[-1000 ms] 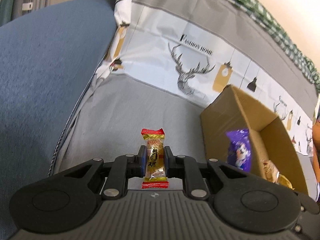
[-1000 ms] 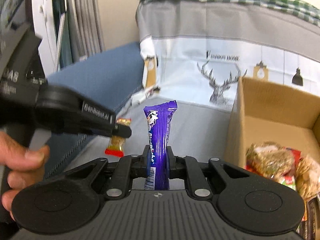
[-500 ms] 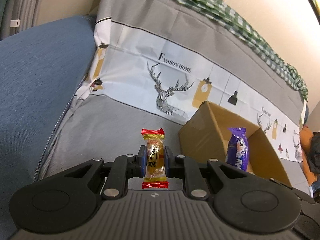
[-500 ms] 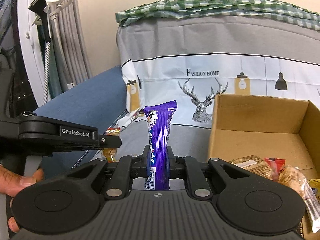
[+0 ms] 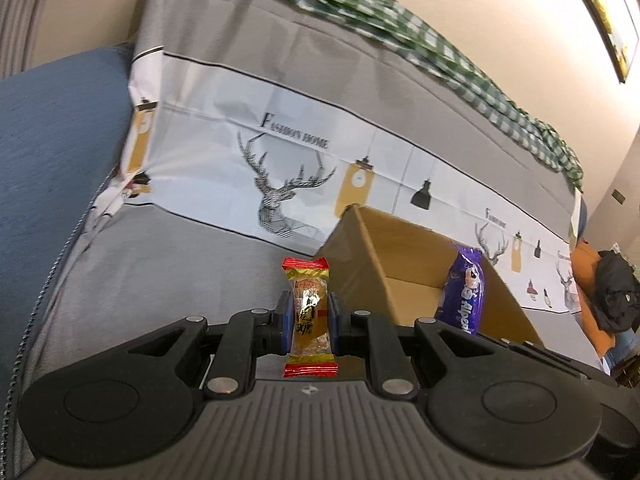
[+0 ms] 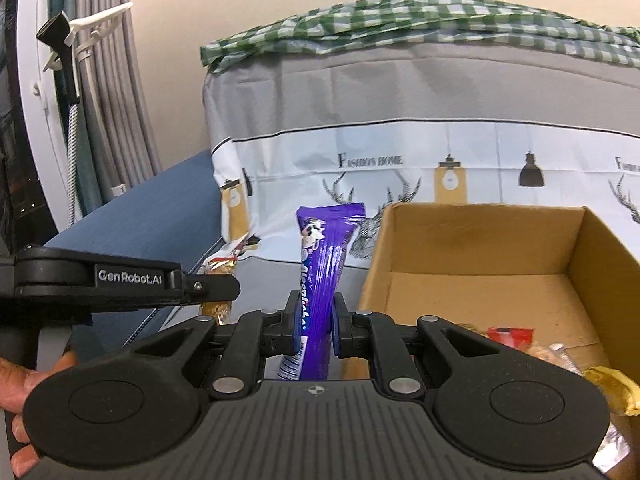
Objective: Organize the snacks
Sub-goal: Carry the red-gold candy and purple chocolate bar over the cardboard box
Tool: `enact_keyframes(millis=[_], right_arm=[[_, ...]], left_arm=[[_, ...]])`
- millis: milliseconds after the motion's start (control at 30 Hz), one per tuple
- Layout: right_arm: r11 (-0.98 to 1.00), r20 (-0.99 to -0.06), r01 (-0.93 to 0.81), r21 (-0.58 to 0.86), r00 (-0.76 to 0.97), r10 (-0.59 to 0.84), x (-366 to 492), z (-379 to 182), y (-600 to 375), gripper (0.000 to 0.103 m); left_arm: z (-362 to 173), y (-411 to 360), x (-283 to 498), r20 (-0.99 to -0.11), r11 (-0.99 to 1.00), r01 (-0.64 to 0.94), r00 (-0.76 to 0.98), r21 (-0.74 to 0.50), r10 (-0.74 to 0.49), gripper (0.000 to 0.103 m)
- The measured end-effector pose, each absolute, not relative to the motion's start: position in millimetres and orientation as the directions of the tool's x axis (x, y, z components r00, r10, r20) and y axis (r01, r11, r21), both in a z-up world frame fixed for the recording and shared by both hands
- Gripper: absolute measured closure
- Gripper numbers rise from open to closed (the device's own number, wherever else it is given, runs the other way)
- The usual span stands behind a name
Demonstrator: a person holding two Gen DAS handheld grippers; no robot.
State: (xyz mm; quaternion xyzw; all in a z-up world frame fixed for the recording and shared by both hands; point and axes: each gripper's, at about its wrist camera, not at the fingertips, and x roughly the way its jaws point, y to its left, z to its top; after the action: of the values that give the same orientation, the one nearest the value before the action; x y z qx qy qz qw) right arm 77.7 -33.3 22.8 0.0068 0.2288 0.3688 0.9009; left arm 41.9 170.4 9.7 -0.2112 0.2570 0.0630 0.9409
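From the left wrist, the left gripper (image 5: 309,317) was clamped on a small red-ended clear-wrapped candy (image 5: 309,316), the open brown cardboard box (image 5: 360,256) at two o'clock. From the right wrist, the right gripper (image 6: 315,320) pinched a long purple foil snack bar (image 6: 320,276) at the box's nine o'clock; several wrapped snacks (image 6: 516,336) already lay inside, both held ones not yet dropped in.

Box snacks (image 6: 520,344) behind gripper body
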Motion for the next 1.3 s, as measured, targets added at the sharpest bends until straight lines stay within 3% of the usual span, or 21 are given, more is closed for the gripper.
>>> enact_keyframes(millis=[367, 1300], right_arm=[[0.772, -0.357, -0.599, 0.213, 0.687, 0.632, 93, 36, -73, 0.09], [0.898, -0.359, -0.391, 0.202, 0.823, 0.44, 132, 39, -133, 0.09]], left_arm=[[20, 146, 49, -0.431, 0.912, -0.149, 0.902, -0.383, -0.033, 0.085], [23, 72, 75, -0.374, 0.917, 0.015, 0.91, -0.399, -0.177, 0.085]])
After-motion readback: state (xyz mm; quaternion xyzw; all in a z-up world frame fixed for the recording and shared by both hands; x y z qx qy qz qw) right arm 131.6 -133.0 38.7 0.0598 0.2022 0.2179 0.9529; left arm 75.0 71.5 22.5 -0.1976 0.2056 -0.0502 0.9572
